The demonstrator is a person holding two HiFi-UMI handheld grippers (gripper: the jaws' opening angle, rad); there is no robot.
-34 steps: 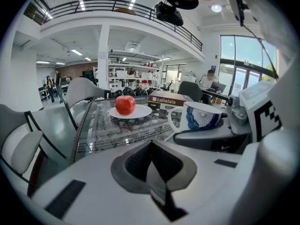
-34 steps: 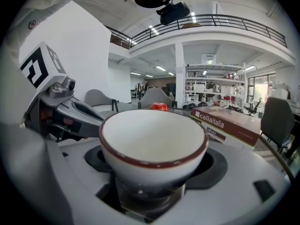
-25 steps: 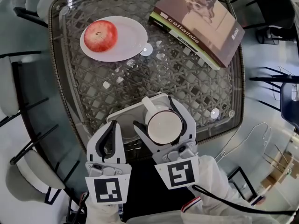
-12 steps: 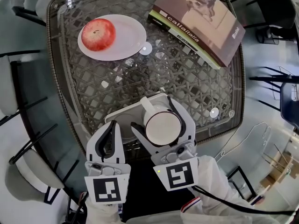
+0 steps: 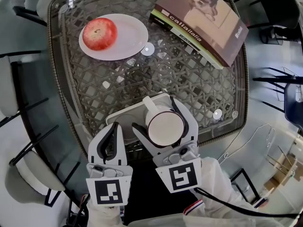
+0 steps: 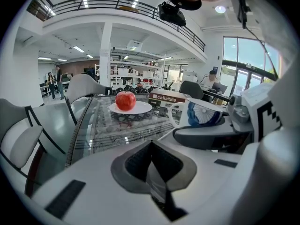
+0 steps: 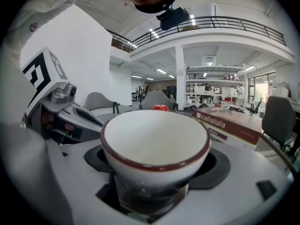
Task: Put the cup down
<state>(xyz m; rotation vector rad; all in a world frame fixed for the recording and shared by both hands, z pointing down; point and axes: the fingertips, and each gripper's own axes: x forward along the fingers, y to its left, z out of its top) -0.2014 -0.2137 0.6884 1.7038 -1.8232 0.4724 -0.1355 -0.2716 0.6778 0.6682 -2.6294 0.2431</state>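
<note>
A white cup [image 5: 164,127] with a dark red rim and a blue pattern on its outside [image 6: 202,114] hangs upright between the fingers of my right gripper [image 5: 154,114], which is shut on it. Its handle points away and to the left. In the right gripper view the cup [image 7: 154,142] fills the middle, empty inside. It hovers over a white square saucer [image 5: 125,118] near the table's front edge; whether cup and saucer touch is hidden. My left gripper [image 5: 112,129] sits just left of the cup, shut and holding nothing [image 6: 150,149].
The glass-topped wicker table [image 5: 64,103] carries a white plate [image 5: 133,37] with a red apple [image 5: 99,33] at the far left and stacked books [image 5: 208,18] at the far right. A chair [image 5: 28,174] stands left of the table.
Hardly anything: the head view has shifted slightly, and the cup stays held at the same spot over the saucer.
</note>
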